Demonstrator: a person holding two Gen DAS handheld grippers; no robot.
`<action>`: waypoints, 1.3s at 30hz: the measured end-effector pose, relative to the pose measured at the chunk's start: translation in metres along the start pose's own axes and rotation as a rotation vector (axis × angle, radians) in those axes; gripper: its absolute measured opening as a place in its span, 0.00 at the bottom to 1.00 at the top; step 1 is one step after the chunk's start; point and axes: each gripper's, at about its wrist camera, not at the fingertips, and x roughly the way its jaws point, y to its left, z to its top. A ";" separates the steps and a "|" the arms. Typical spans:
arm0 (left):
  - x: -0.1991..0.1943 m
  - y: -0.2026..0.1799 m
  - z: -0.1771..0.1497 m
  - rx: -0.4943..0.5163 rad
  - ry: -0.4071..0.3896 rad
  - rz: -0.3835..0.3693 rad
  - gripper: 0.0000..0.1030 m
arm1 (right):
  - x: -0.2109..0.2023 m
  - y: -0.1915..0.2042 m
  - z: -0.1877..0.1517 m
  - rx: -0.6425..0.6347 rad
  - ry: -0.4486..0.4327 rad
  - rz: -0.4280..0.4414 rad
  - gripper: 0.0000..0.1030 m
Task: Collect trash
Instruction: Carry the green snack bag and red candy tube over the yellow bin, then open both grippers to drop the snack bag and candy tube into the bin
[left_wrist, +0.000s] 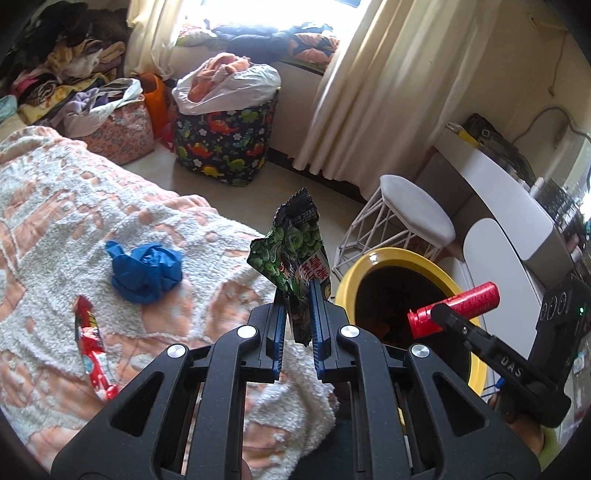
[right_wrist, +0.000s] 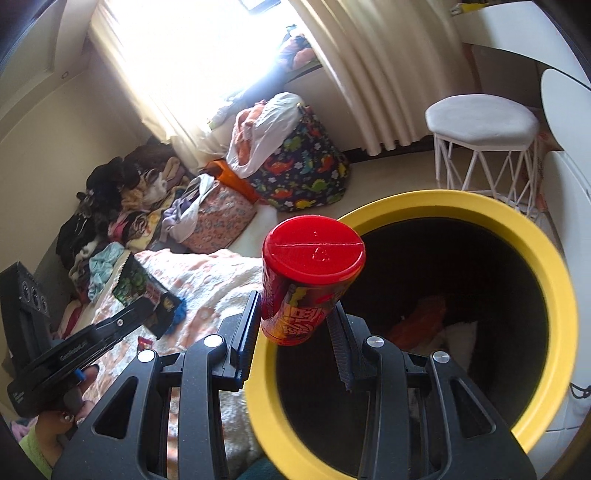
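Note:
My left gripper (left_wrist: 297, 295) is shut on a green snack wrapper (left_wrist: 291, 251), held upright above the bed edge, left of the yellow-rimmed bin (left_wrist: 369, 260). My right gripper (right_wrist: 295, 306) is shut on a red canister (right_wrist: 310, 273) with a red lid, held over the bin's rim (right_wrist: 532, 251); it also shows in the left wrist view (left_wrist: 456, 308). The bin is dark inside with some orange and white trash at the bottom. A crumpled blue glove (left_wrist: 146, 271) and a red wrapper (left_wrist: 92, 354) lie on the blanket.
The bed with a peach and white blanket (left_wrist: 74, 206) fills the left. A white stool (left_wrist: 413, 210), a white desk (left_wrist: 509, 192), a dinosaur-print basket (left_wrist: 225, 144) and piles of clothes (left_wrist: 66, 74) stand around the floor by the curtains.

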 end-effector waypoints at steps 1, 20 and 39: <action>0.001 -0.003 0.000 0.009 0.003 -0.004 0.07 | -0.001 -0.003 0.001 0.003 -0.003 -0.006 0.33; 0.013 -0.053 -0.014 0.132 0.056 -0.051 0.07 | -0.018 -0.052 0.013 0.097 -0.043 -0.091 0.33; 0.039 -0.096 -0.053 0.261 0.187 -0.122 0.08 | -0.021 -0.072 0.014 0.149 -0.042 -0.145 0.34</action>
